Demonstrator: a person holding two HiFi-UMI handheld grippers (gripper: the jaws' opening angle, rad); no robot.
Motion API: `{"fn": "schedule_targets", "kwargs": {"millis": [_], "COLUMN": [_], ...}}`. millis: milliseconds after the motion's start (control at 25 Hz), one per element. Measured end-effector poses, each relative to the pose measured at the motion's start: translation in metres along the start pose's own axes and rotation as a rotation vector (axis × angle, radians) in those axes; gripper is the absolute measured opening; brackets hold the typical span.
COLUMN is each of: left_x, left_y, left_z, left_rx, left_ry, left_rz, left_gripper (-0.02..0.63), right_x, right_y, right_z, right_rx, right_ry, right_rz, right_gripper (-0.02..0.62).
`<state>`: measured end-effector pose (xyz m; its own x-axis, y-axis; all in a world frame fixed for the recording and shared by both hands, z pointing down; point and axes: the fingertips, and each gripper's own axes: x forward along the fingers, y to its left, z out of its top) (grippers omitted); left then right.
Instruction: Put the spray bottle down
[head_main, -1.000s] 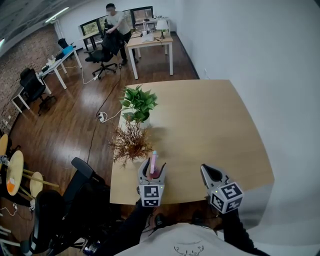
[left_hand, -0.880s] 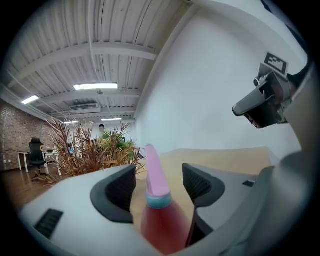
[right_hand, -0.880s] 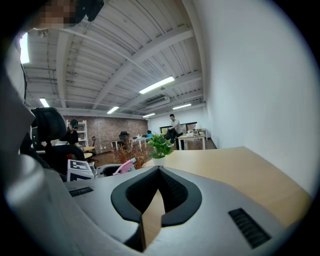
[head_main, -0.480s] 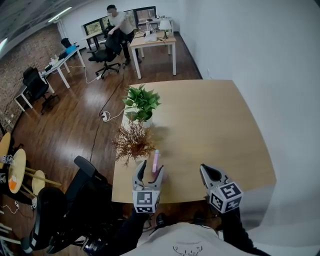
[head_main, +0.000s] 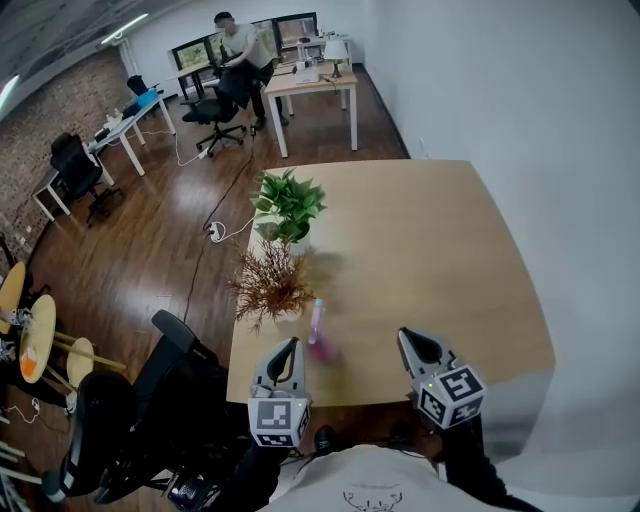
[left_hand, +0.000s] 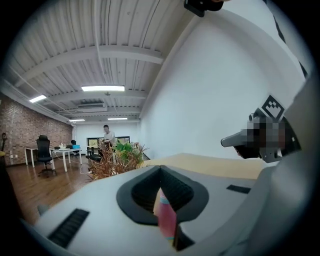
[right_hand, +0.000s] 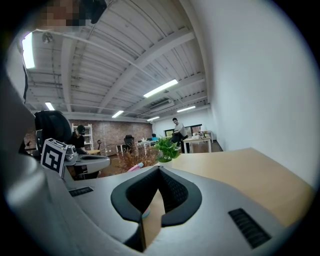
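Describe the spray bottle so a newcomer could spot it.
On the wooden table in the head view, follow the left edge past the green plant to the dried brown plant. Just right of it is the spray bottle: slim and pink, unlike the two plants.

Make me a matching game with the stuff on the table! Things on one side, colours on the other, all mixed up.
Things:
1. spray bottle
2. leafy plant
3. dried plant
4. table

Colours:
A. green
B. pale wood
C. pink
D. reddish brown

Pairs: 1-C, 2-A, 3-D, 4-B
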<state>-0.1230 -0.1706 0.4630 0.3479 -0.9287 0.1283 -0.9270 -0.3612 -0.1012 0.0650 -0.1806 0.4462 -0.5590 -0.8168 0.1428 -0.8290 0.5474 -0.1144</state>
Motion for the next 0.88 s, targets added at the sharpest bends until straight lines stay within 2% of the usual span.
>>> {"fn": "schedule_targets", "kwargs": {"millis": [320, 880], "left_x": [-0.007, -0.007], "left_y": [-0.001, 0.000], "left_z": [0.006, 0.005], "left_rx": [-0.038, -0.028], "left_ry": [0.038, 0.052], "left_rz": [-0.016, -0.032], "left_gripper": [0.006, 0.006], "right_x": [0.003, 0.009], "right_y": [0.014, 0.019], "right_z": [0.004, 0.006], "right_rx": [-0.008, -0.016], "right_ry": [-0.010, -0.018], "right_rz": [0.034, 0.050], "right_gripper": [-0.011, -0.011]}}
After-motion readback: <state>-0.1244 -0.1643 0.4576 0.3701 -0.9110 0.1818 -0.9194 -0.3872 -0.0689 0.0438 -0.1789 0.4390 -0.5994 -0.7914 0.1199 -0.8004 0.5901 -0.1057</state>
